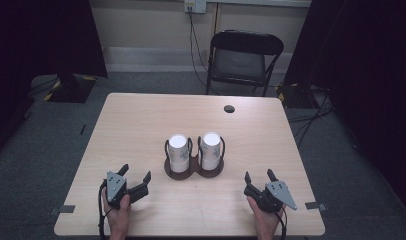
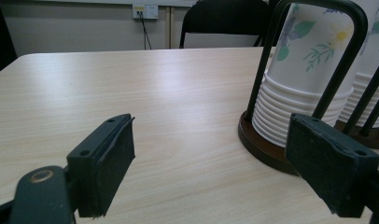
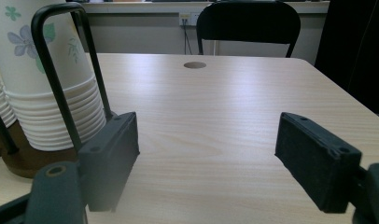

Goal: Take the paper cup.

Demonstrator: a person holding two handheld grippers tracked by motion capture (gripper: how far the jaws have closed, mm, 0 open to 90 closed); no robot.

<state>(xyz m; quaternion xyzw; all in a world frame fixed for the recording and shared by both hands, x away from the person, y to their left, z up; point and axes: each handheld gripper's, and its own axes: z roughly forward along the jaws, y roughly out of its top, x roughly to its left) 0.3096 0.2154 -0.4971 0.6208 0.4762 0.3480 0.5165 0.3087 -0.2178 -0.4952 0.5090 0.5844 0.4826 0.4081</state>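
Left claw [image 1: 137, 173] and right claw [image 1: 259, 175] are held apart, empty, on the worktop [image 1: 141, 125] either side of two racked cup stacks [image 1: 194, 150]

table [image 1: 141, 130]: pale wood-grain laminate, smooth; you get a soft sheen
cup stacks [image 1: 179, 152]: white paper, matt, printed flowers, ribbed rolled rims
cup holder [image 1: 193, 169]: dark brown base, smooth, looks like wood; thin black bars, satin metal
your left gripper [image 1: 135, 173]: black matt plastic
jaw pads: dull, rubbery, slightly rough edges
your right gripper [image 1: 258, 175]: same black matt body, grey flat plate
chair [image 1: 243, 57]: black, matt
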